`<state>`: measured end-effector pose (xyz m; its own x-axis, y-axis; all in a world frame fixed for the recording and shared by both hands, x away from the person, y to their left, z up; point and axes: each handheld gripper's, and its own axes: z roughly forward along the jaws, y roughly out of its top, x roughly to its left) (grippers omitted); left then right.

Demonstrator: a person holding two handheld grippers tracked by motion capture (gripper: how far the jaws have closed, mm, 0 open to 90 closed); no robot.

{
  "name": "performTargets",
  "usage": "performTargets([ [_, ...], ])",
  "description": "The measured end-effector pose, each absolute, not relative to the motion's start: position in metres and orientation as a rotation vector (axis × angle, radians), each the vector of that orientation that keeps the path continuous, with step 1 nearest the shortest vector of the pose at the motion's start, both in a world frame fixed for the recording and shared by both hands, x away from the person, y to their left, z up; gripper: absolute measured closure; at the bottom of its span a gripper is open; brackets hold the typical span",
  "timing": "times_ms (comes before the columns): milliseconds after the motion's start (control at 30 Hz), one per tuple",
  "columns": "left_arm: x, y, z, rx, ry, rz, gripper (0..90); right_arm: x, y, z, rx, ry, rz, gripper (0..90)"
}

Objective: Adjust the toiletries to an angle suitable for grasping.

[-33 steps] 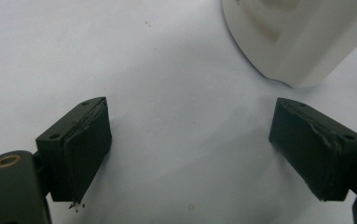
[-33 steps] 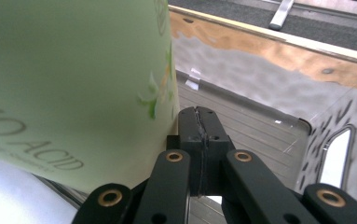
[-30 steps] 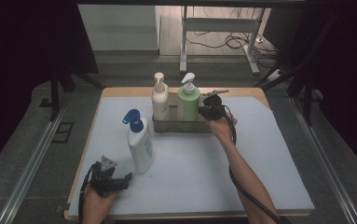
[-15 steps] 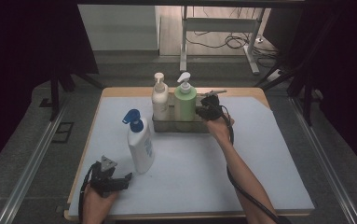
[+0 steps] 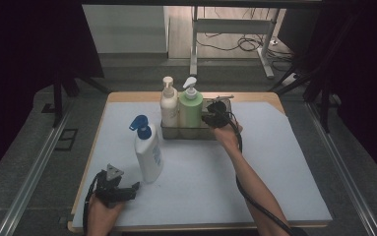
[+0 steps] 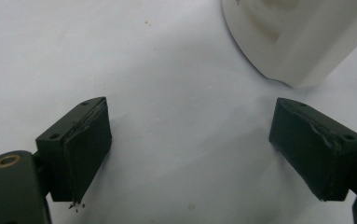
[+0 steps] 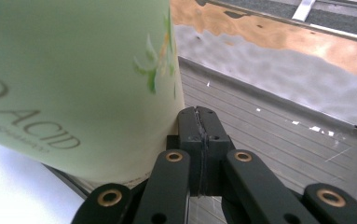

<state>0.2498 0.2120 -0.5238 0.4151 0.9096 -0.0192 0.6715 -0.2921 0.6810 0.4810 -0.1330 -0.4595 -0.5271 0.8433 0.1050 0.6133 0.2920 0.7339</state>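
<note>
Green bottle (image 7: 73, 79) cropped, label partly unreadable, beside closed empty right claw (image 7: 199, 122); left claw (image 6: 190, 140) open.

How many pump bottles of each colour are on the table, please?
Cream bottle, in the tray: 1
Green bottle, in the tray: 1
White bottle with blue pump, on the mat: 1
Total: 3

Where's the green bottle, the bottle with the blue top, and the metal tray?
green bottle (image 5: 191, 111), high view, on its body.
bottle with the blue top (image 5: 149, 153), high view, on its white body.
metal tray (image 7: 278, 126), right gripper view, on its bare floor.
</note>
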Motion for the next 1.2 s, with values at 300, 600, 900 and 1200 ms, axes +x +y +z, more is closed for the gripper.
performTargets([
  [300, 0.250, 0.212, -0.524, 2.060, 1.335, 0.502, 12.7, 0.480, -0.128, -0.461, 1.317, 2.267, 1.069, 89.4],
  [600, 0.250, 0.212, -0.524, 2.060, 1.335, 0.502, 12.6, 0.478, -0.126, -0.461, 1.318, 2.251, 1.055, 89.4],
  [900, 0.250, 0.212, -0.524, 2.059, 1.336, 0.503, 12.7, 0.473, -0.134, -0.457, 1.292, 2.264, 1.048, 75.1],
  [1200, 0.250, 0.212, -0.524, 2.060, 1.335, 0.503, 12.7, 0.463, -0.145, -0.444, 1.235, 2.267, 1.092, 51.9],
])
